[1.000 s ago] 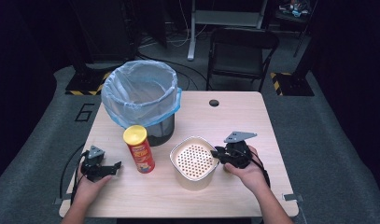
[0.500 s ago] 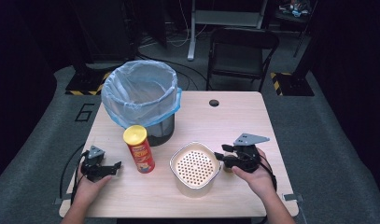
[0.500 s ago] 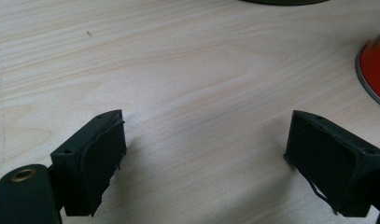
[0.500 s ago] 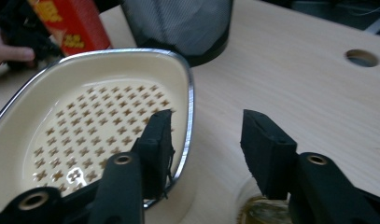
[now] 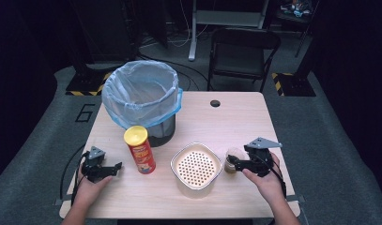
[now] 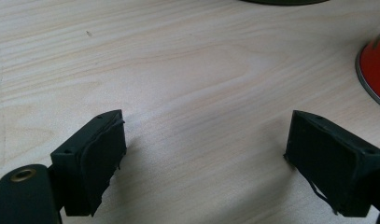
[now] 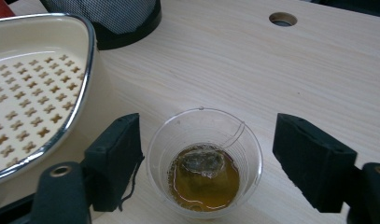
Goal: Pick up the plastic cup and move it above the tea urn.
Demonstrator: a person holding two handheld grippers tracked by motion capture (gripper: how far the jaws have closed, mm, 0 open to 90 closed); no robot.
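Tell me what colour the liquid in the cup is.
Amber-brown, with a tea bag sitting in it; the clear plastic cup shows best in the right gripper view.

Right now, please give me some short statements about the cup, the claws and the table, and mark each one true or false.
1. The clear cup holds amber liquid and a tea bag. True.
2. The right claw is shut on the cup. False: its jaws stand open on either side, apart from it.
3. The left claw is open over bare table. True.
4. The red can lies on its side. False: it stands upright.
5. The bin has a pale blue liner. True.
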